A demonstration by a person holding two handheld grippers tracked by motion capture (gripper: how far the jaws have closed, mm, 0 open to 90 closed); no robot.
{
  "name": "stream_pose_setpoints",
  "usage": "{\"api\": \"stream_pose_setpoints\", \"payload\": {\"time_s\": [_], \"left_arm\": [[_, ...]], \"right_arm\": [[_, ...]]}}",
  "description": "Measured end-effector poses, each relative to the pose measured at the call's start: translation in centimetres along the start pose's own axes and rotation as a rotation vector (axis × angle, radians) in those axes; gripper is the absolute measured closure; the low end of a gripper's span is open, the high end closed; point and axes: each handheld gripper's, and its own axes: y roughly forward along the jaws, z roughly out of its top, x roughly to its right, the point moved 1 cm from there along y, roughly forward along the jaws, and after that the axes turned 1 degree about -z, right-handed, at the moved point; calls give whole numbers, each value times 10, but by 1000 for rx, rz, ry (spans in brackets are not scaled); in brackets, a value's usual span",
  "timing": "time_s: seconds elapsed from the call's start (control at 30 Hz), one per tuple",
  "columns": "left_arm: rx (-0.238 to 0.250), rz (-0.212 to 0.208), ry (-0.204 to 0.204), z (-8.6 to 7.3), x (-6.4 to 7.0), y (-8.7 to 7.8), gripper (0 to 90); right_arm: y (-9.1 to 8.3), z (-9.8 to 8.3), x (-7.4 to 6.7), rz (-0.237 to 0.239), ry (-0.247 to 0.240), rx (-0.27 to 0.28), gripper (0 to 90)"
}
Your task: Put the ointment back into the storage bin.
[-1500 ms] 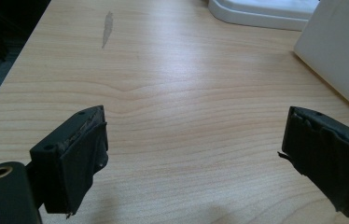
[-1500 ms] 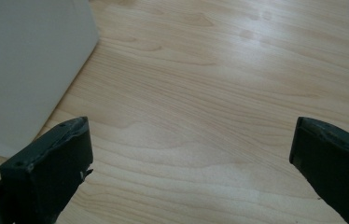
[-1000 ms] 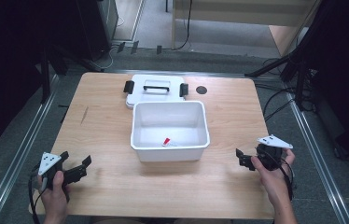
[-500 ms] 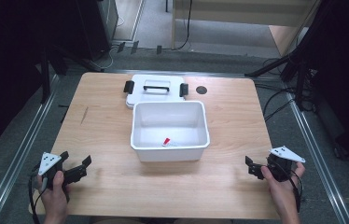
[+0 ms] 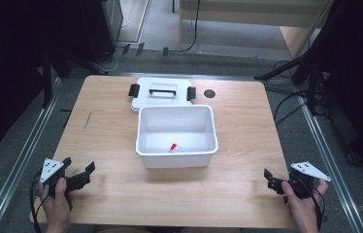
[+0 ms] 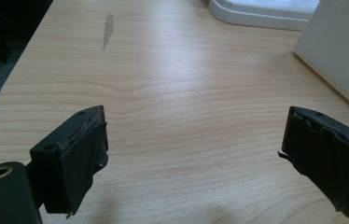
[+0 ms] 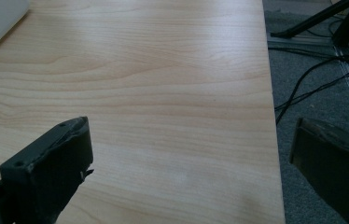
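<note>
My left gripper (image 5: 78, 175) at seven o'clock, jaws wide apart, empty, over bare table (image 5: 121, 111), right gripper (image 5: 272, 178) at four o'clock likewise.

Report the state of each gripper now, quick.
Left gripper: open, holding nothing, over the light wooden table near its front left corner.
Right gripper: open, holding nothing, at the table's front right edge.

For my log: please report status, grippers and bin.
Left gripper open, empty. Right gripper open, empty. Bin mid-table, lid behind. Nothing between.
</note>
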Motion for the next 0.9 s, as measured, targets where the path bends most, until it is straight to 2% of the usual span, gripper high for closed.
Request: {"api": "stream_pose_setpoints", "payload": {"time_s": [0.23, 0.5, 0.7, 0.9], "left_arm": [[0, 2, 3, 0, 0, 0, 78], [1, 2, 3, 0, 0, 0, 78], [-1, 2, 5, 0, 0, 0, 78], [-2, 1, 4, 0, 0, 0, 78]], "right_arm": [[-7, -12, 10, -8, 28, 14, 0], [-7, -29, 14, -8, 62, 28, 0], [-10, -30, 15, -16, 87, 61, 0], [-8, -30, 15, -13, 92, 51, 0]]}}
